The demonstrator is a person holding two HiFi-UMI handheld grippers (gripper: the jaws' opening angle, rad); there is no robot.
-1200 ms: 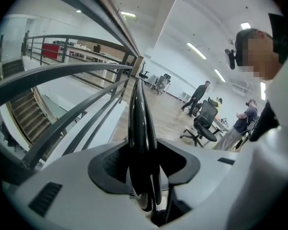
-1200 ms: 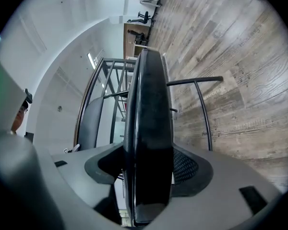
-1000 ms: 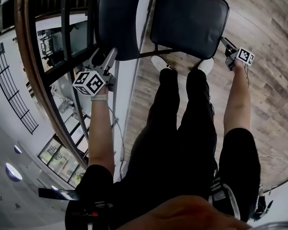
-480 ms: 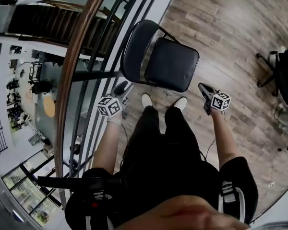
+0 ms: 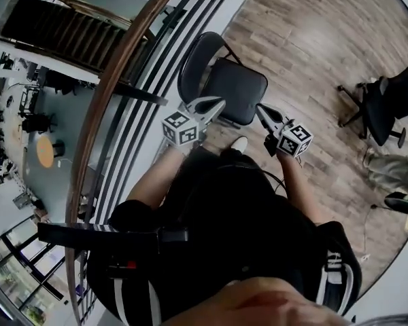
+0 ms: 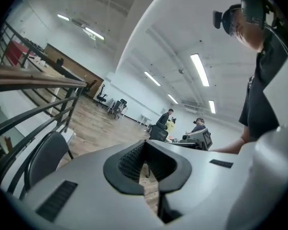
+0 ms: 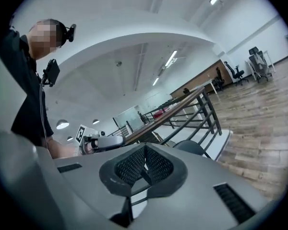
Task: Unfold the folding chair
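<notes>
Unfolded folding chair [image 5: 234, 90] beside railing [image 5: 115, 94]; left claw [image 5: 218, 102], right claw [image 5: 260, 108] overlap seat front, jaws together.

A railing [image 5: 98, 107] with a brown top bar curves by. On one side of it is a wood floor [image 5: 313, 53], with a black wheeled office chair [image 5: 387, 104] well away. On its other side, lower down, are stairs [image 5: 47, 29] and a round orange table [image 5: 45, 152].

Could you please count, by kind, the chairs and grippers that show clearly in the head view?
Folding chair: 1
Swivel office chair: 1
Grippers: 2, the left gripper and the right gripper
Total: 4
A dark shape at the right edge is too cut off to name.
</notes>
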